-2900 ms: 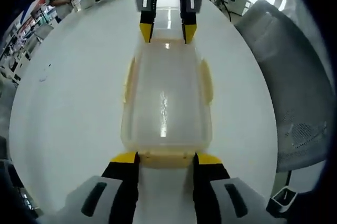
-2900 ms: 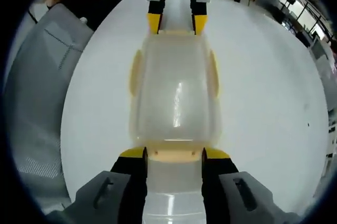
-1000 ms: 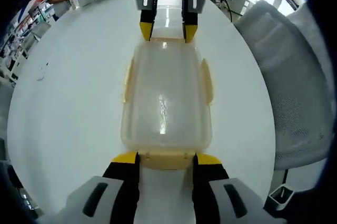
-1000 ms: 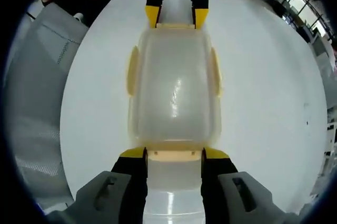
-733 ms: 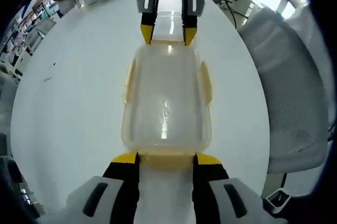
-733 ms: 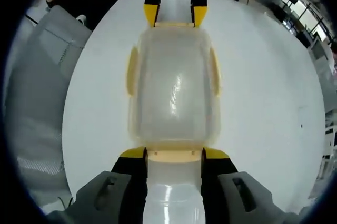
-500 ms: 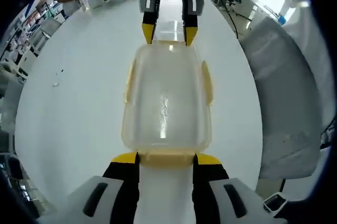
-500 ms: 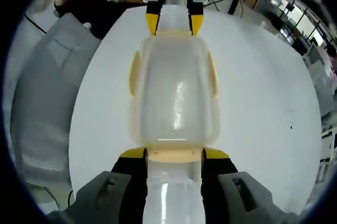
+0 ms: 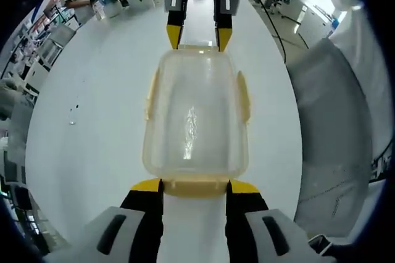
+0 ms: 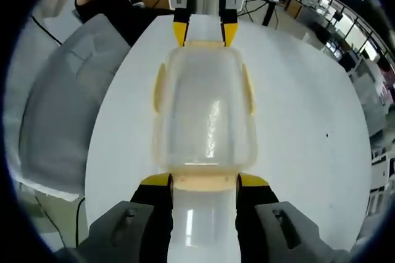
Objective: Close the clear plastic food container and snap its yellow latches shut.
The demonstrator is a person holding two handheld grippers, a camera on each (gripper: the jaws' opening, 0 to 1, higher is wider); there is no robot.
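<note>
container: clear plastic food container, lid on, looks empty, over white table
latches: yellow latches on its sides
left gripper: jaws straddle near end latch
right gripper: same, opposite end
writing: none legible

Clear lidded container, yellow latches on its sides

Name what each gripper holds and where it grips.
Both hold the clear container: the left gripper has the yellow end latch between its jaws, the right gripper the latch at the opposite end.
</note>
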